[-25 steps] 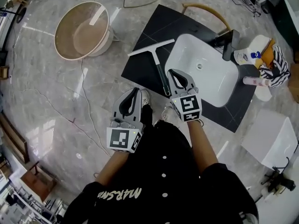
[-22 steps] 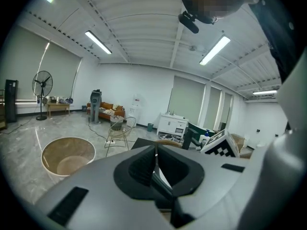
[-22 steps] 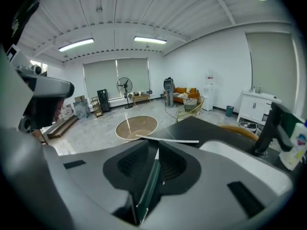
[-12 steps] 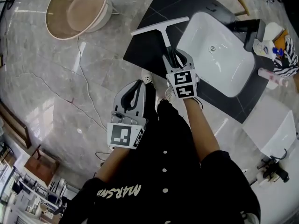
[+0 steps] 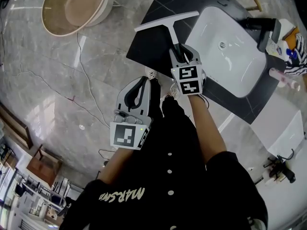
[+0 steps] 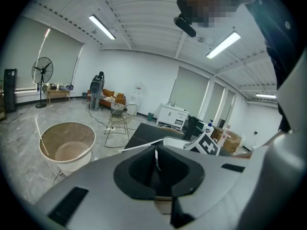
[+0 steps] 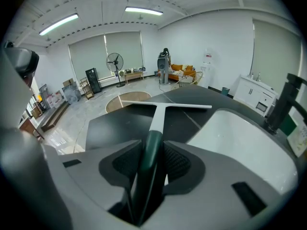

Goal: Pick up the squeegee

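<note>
Where the squeegee lies: the squeegee (image 5: 170, 34) is flat on the dark surface (image 5: 148, 54), just beside the white sink (image 5: 240, 68), with the blade (image 5: 165, 21) at the far end and the dark green handle (image 7: 149, 162) nearest the person.
Handle: right in the slot, running lengthwise between the jaws of the right gripper (image 5: 183, 53). Lined up nicely!
Right gripper jaws: closing on the handle as we speak. The pads (image 7: 178, 163) look just short of pressing, so by my reading it's not a grip yet.
Left gripper: the left gripper (image 5: 138, 80) hangs off to the side over the marble floor (image 5: 57, 80), well apart from the squeegee, with its jaws pressed together on nothing.
Step in hand: the grasp itself. The approach looks done and the squeeze is on.
Next move calls for: a firm clamp on the handle, then a straight lift so the wide blade comes clear of the surface without clipping the sink's edge.
Risk, as I judge it: the hold sits low on the handle with the blade far out front, so a soft pinch could let that end droop or twist.
Farther out: a dark faucet (image 5: 268, 28) stands at the sink's far side, and a round tan tub (image 5: 79, 6) sits on the floor, well apart from the action.
</note>
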`<state>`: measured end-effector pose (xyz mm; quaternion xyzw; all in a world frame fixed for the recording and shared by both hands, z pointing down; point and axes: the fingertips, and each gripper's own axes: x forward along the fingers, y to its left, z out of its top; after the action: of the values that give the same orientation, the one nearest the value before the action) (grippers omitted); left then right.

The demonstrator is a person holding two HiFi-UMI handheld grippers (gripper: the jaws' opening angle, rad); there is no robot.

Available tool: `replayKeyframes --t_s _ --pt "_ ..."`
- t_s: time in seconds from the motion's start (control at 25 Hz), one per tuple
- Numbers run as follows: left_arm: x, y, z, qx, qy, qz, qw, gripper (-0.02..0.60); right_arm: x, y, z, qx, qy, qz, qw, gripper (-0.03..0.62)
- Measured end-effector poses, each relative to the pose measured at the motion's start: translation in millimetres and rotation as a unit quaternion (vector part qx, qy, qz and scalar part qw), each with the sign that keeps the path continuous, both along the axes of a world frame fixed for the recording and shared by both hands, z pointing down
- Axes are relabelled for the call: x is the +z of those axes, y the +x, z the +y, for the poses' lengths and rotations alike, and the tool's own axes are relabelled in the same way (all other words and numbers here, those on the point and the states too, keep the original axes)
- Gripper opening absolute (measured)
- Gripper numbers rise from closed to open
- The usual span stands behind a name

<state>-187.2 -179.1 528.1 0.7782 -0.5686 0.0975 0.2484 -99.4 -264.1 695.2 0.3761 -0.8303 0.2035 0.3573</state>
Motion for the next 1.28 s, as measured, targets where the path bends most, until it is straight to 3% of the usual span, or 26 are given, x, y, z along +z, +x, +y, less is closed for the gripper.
replayKeyframes --t_s 0.8,1.28 --pt "-28 13 -6 0.020 0.032 -0.007 0.9992 0.021 -34 20 -1 0.001 0.031 0.005 1.000 0.088" --pt "-76 51 -26 0.053 0.080 -0.016 0.9952 0.020 -143 62 0 0.023 0.116 -0.041 0.992 0.089"
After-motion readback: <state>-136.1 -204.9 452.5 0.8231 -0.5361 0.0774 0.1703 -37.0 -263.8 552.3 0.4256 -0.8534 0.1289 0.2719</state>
